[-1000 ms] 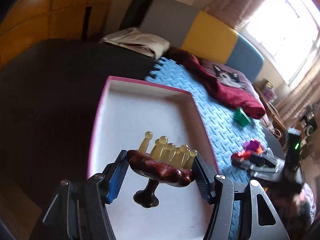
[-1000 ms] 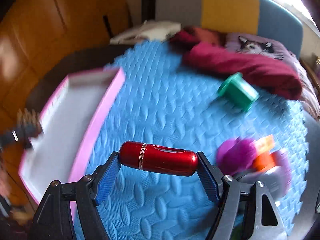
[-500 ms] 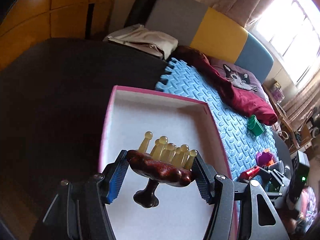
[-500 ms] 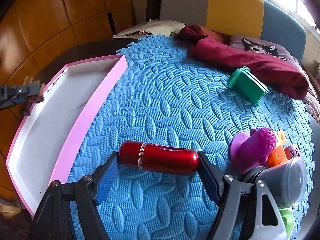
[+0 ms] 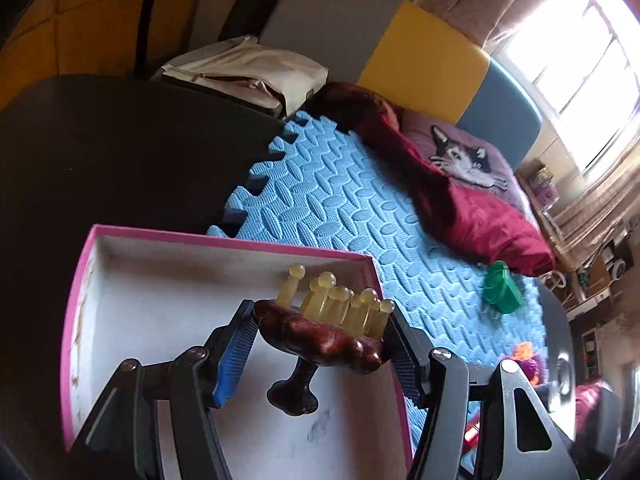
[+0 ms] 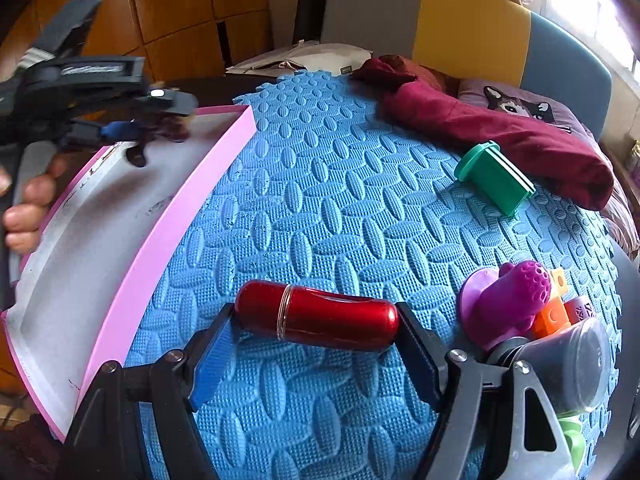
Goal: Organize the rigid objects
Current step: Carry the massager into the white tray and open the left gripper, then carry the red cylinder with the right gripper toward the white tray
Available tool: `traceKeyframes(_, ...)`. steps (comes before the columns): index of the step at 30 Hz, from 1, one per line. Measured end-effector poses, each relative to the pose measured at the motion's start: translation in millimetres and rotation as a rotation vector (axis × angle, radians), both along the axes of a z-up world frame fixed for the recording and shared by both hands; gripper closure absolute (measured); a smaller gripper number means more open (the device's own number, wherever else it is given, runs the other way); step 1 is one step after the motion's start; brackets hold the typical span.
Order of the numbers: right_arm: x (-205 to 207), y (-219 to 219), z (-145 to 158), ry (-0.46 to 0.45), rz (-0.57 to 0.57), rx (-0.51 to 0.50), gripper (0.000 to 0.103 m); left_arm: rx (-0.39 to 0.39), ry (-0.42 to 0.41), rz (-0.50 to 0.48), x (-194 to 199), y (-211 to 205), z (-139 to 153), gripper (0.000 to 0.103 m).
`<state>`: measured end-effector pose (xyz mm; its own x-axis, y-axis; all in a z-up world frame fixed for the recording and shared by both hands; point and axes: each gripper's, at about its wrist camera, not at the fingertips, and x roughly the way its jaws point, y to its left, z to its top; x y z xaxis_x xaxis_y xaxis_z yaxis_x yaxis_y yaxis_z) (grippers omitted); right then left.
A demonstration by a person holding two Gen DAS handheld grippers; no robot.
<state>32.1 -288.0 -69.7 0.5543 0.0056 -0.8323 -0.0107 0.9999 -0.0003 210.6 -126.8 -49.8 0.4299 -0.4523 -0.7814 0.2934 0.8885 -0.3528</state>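
Left wrist view: my left claw (image 5: 320, 332) is clamped on the wooden massager (image 5: 320, 338), which I hold by the two ends of its dark head, pale prongs upward and short handle hanging down. It hangs directly over the white floor of the pink-walled tray (image 5: 224, 242), toward the tray's right wall, so I judge the coming move to be a straight descent and release. The massager's long axis runs across the claw, roughly parallel to the tray's far wall.

Right wrist view: my right claw (image 6: 316, 318) is clamped end to end on the red metal capsule (image 6: 320, 316), whose long axis lies crosswise to the fingers. It sits above the blue foam mat (image 6: 340, 200), and the tray (image 6: 168, 236) lies to its left, near but apart. The left claw (image 6: 132, 130) is therefore the nearer to the tray. I judge that the capsule needs a leftward carry over the pink wall.

Unsorted pieces remain on the mat: a green block (image 6: 496, 178) beside the maroon cloth (image 6: 500, 136), and a purple toy (image 6: 508, 304) in a cluster at the right.
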Motion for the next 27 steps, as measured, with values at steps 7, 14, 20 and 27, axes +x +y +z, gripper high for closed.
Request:
traceKeyframes(7,0.3,0.2,-0.3,-0.009,0.003,-0.001,0.025,-0.004,-0.033,0.023,-4.9,13.1,9.9,0.021)
traceKeyframes(14,-0.9,0.0,-0.9,-0.026,0.001,0.002,0.024,0.114,-0.149,0.054,-57.9,37.7,27.1,0.021)
traceKeyframes(20,-3.6,1.5,-1.6,-0.056,-0.008,0.000,0.022,0.178,-0.215,0.066,-107.3,50.3,28.7,0.016)
traceKeyframes(27,-3.8,1.2,-2.0,-0.057,-0.008,0.002,0.022,0.237,-0.261,0.089,-143.5,58.0,29.1,0.014)
